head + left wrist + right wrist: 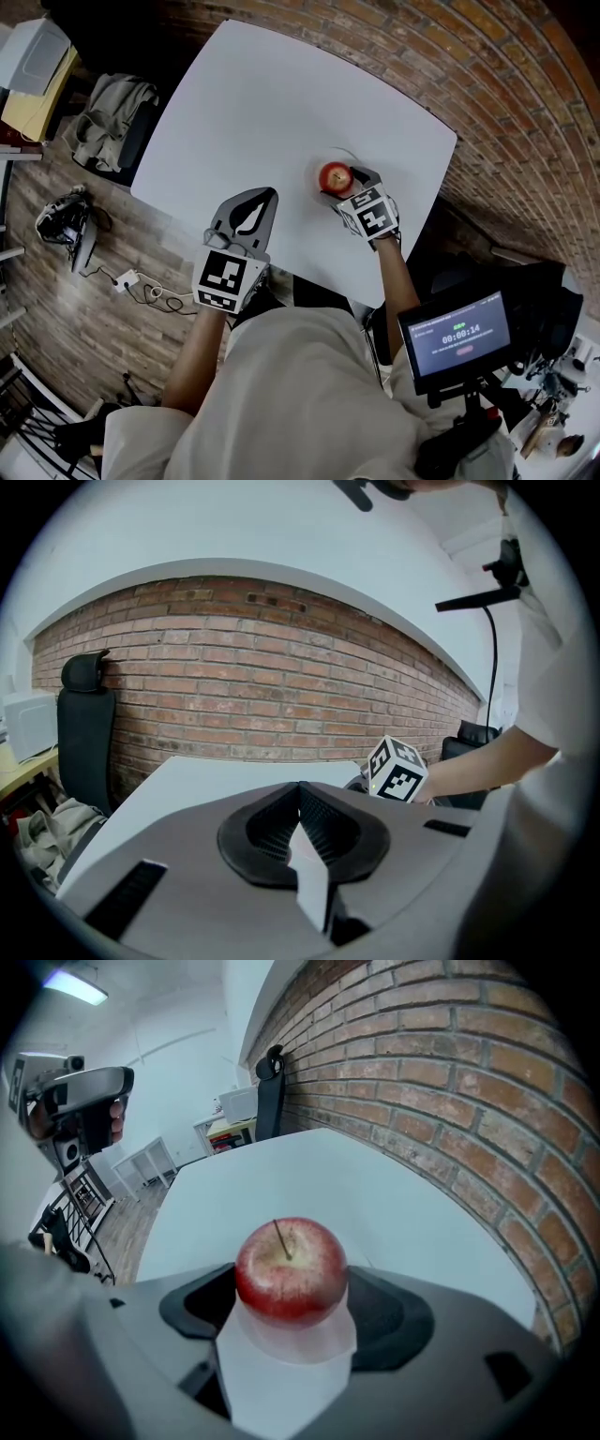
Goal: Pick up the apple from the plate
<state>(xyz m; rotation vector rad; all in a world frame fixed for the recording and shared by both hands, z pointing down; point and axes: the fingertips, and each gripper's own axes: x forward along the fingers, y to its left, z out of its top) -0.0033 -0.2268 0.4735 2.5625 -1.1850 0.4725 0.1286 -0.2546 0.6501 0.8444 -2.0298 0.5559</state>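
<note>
The head view alone shows both grippers over the white table (281,84). It also shows a faint white plate (349,156) rim just beyond the right gripper (341,186). The right gripper view hardly separates plate from table, but it gives what the head view cannot. There the apple (289,1269) sits stem up between the two dark pads (384,1320), which press against its left and right sides. Whether it rests on the plate or hangs just above it I cannot tell.

In the left gripper view, the left gripper (300,787) has its fingertips touching each other with nothing held. White table shows through the slit behind the tips. Right of those fingers are the right gripper's marker cube (396,769) and the person's forearm (483,761). Ahead of them runs a brick wall (262,667), and a black chair (84,728) stands to their left.

The same wall runs close along the right of the right fingers. In the head view a heap of clothes (112,117) lies off the table, well left of the left fingers, and a screen (459,337) glows behind the right gripper.
</note>
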